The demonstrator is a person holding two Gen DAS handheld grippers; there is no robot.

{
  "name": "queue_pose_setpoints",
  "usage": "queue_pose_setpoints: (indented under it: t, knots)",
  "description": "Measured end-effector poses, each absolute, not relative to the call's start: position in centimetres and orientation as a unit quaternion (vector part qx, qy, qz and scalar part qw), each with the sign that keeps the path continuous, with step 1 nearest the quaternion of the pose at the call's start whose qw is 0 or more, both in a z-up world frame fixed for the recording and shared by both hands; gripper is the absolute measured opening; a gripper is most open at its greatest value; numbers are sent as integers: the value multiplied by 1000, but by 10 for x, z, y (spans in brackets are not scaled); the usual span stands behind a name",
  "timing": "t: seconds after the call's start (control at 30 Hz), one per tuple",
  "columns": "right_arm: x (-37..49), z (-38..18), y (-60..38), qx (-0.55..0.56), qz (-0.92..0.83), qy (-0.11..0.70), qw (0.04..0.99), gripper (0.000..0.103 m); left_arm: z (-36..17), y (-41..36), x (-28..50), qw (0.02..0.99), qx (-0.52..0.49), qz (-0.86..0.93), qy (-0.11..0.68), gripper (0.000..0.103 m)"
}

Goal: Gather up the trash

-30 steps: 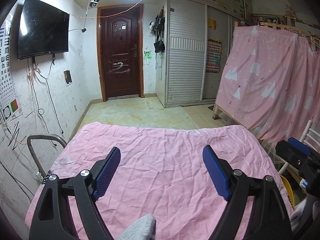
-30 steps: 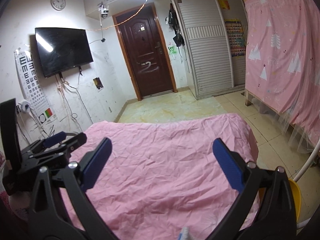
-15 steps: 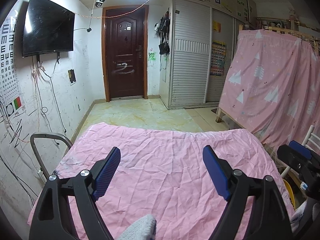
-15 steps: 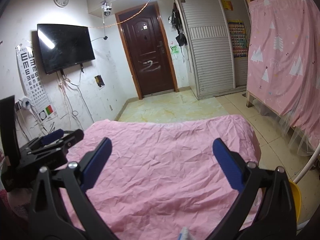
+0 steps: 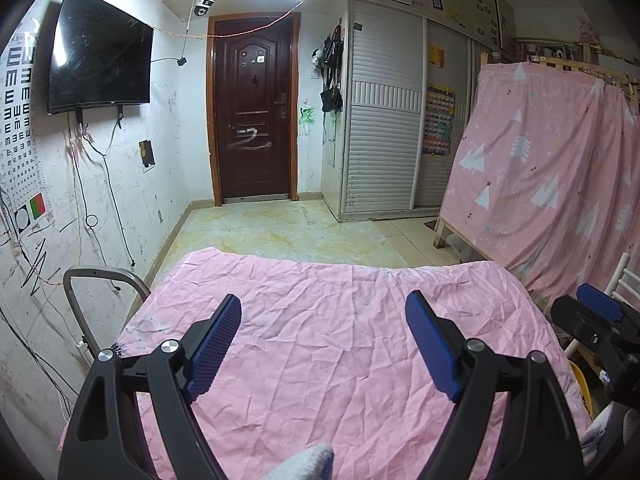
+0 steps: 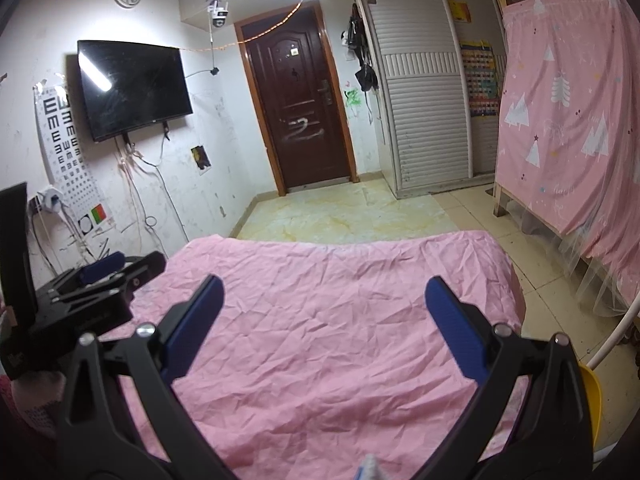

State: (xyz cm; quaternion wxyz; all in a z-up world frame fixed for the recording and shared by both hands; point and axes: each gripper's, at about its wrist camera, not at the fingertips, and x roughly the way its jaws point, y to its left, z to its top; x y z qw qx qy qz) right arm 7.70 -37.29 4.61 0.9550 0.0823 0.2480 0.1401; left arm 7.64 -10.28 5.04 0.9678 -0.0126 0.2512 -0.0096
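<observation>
Nearest the left wrist camera, the left tool [image 5: 322, 312] hangs over the pink cloth [image 5: 320, 332] with its two blue pads wide apart and only cloth between them; a pale grey lump [image 5: 306, 460], too cropped to identify, pokes up at the bottom edge below it. The right tool [image 6: 324, 294] stands likewise over the same cloth, its two pads spread and holding nothing; a small white-and-blue tip [image 6: 370, 470] shows at the bottom edge, too little visible to name. No piece of trash can be made out on the cloth, so its direction and long axis cannot be told. The cloth is wrinkled and covers a bench whose long side runs away from the cameras; a curved metal bar [image 5: 102, 276] stands just beside the cloth's left edge, and a yellow bin rim [image 6: 592, 400] just beside its right edge. Beyond the cloth lies tiled floor [image 5: 288, 232]; past that, one dark wooden door [image 5: 254, 120], one wall television [image 5: 100, 52] to the cloth's far left, and one pink tree-print curtain [image 5: 552, 168] to its far right.
</observation>
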Motion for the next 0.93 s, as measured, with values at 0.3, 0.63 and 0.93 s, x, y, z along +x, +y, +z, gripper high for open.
queue_pose_setpoints:
  t: [0.3, 0.63, 0.93]
  knots:
    - [77, 48, -367, 74, 142, 248, 956, 97, 50, -100, 75, 970, -11, -10, 244, 75]
    - [76, 49, -362, 69, 144, 248, 956, 97, 46, -95, 76, 967, -19, -9, 253, 75]
    - [80, 48, -355, 61, 147, 254, 954, 97, 44, -83, 80, 966, -29, -4, 256, 75]
